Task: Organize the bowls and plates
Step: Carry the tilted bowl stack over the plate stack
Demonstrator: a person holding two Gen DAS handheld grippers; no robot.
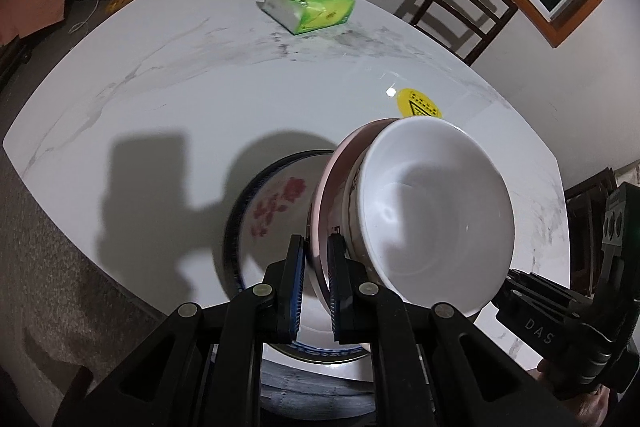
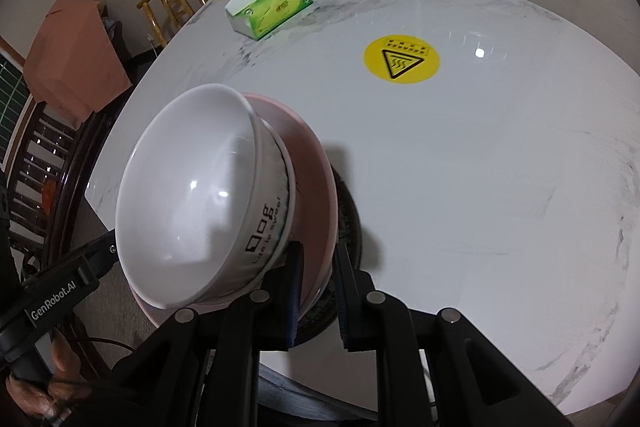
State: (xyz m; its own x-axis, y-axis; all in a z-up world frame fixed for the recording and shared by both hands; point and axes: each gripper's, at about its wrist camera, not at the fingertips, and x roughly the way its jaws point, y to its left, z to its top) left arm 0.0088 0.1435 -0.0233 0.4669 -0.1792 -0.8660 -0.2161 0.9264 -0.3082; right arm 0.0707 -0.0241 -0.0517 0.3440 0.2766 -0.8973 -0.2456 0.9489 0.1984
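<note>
My left gripper (image 1: 316, 267) and my right gripper (image 2: 316, 287) both pinch the pink plate (image 2: 316, 163) by its rim. On it sits a white bowl (image 1: 432, 211). I hold them just above the flowered plate (image 1: 272, 211) near the tabletop's (image 1: 160, 87) front edge. The stack is nearly made; only lowering it remains, I think.

Both wrist views close, angled down — sharing table (image 1: 168, 99).
</note>
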